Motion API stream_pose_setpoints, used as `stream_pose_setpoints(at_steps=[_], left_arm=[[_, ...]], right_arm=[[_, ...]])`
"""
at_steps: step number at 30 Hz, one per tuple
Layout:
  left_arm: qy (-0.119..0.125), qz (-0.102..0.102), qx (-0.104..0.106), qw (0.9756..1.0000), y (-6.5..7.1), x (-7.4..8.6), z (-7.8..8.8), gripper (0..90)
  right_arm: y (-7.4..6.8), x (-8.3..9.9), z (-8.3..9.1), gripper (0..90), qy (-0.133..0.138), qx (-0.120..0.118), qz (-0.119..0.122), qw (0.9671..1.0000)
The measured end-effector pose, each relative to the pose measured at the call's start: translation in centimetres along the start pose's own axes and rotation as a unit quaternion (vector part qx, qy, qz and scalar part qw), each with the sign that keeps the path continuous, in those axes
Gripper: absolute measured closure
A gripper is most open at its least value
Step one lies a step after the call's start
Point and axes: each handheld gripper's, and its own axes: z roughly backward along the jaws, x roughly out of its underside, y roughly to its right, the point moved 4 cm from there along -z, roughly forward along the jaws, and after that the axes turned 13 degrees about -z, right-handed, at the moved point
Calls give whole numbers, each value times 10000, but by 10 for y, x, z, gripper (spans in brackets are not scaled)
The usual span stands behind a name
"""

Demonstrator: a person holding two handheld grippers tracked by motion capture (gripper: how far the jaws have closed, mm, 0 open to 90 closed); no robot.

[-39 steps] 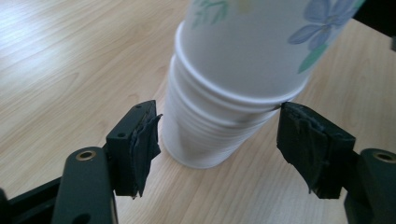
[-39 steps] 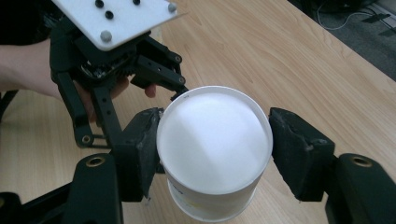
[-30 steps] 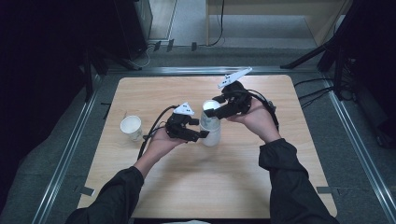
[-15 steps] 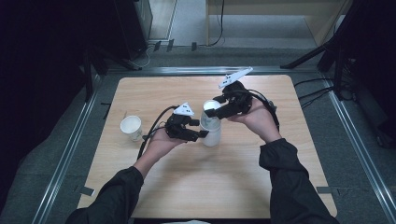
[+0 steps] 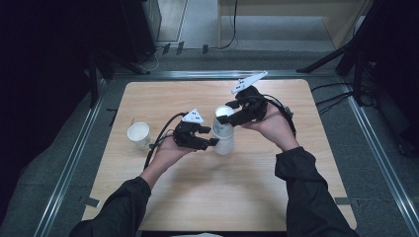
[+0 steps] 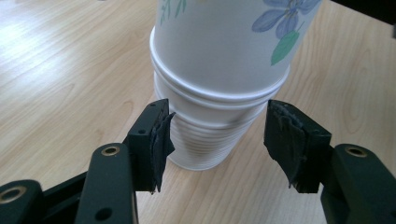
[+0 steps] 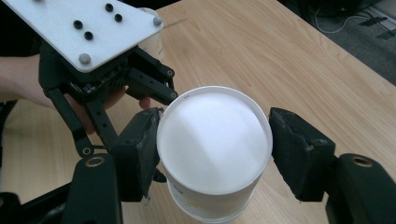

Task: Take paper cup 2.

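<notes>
Well left of the left gripper, a lone paper cup stands upright on the wooden table. The left gripper's jaws have just been closing and now press on the ribbed lower cup of a nested stack standing directly ahead of its fingertips, the cup wall dented inward under the pads. Above it sits the flowered top cup, its rim turned down and its white base facing up. The right gripper, reaching in from the far side, clamps that top cup near its base, one pad on each side, just above the left gripper's hold.
</notes>
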Motion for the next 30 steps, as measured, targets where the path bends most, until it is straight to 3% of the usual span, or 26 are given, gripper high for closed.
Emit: stream_pose_setpoints(at_steps=[7, 10, 12, 18, 30], left_arm=[[-70, 2, 25, 10000, 1, 3, -2, 435], [-56, 37, 3, 10000, 0, 5, -1, 437], [-45, 40, 2, 10000, 0, 4, -2, 438], [-56, 9, -2, 10000, 1, 4, -2, 433], [-57, 49, -32, 10000, -1, 5, -2, 431]], right_arm=[[-1, 2, -4, 357, -143, 140, 196, 9996], [0, 4, -6, 308, -196, 241, 219, 9993], [0, 5, -7, 355, -239, 203, 211, 9993], [-1, 5, -7, 315, -211, 218, 258, 9992], [-2, 4, -7, 368, -185, 190, 193, 9995]])
